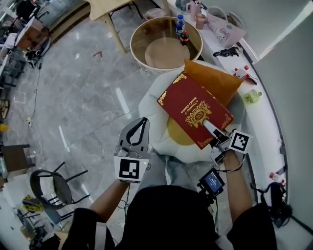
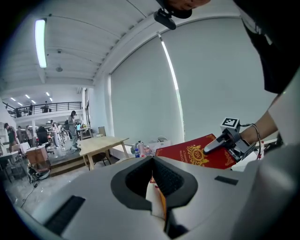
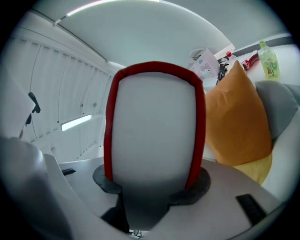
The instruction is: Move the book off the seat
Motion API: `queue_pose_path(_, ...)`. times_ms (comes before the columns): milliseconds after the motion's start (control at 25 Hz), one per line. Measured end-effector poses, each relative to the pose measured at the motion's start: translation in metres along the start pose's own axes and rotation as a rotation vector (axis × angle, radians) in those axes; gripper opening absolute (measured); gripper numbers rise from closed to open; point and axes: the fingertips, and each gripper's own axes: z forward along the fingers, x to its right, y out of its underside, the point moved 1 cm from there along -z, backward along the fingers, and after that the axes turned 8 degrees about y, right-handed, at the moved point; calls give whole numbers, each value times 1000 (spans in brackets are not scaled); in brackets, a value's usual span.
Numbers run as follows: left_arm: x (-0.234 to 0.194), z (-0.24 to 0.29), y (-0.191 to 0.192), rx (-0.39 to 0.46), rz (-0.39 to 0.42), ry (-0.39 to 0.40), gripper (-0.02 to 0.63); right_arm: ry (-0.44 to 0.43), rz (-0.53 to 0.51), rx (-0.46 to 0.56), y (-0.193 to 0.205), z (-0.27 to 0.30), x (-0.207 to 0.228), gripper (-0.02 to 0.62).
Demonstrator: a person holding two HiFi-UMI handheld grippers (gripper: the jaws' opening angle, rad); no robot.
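A red book (image 1: 195, 110) with gold print hangs tilted above the white and yellow seat (image 1: 151, 105). My right gripper (image 1: 211, 128) is shut on the book's near corner. In the right gripper view the book's pale page edge and red covers (image 3: 154, 126) fill the space between the jaws. The book (image 2: 201, 152) also shows at the right of the left gripper view. My left gripper (image 1: 143, 121) hovers left of the seat, fingertips together with nothing held; in its own view the left gripper (image 2: 151, 161) has its pads meeting.
An orange pillow (image 1: 215, 78) leans at the seat's back. Behind stands a round glass table (image 1: 138, 34) with bottles (image 1: 180, 22). A white ledge (image 1: 264, 122) with small bottles runs along the right. A wooden table (image 1: 105, 10) is far left, a black chair (image 1: 49, 188) near left.
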Motion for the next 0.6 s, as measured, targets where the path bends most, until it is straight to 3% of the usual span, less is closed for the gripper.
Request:
queue_pose_path(320,-2,-76,-23,-18,-18,-123,12,-49,34,42,-7,-29,-80,236)
queue_pose_path(520,-30,-140,-20,9,-87,-267,12,-74,-145,38,-16,-23,-123,236)
queue_pose_path(600,-43,-160,-13,-1,-92,-304,12,-90,-146,37,-20,-19,-137,236)
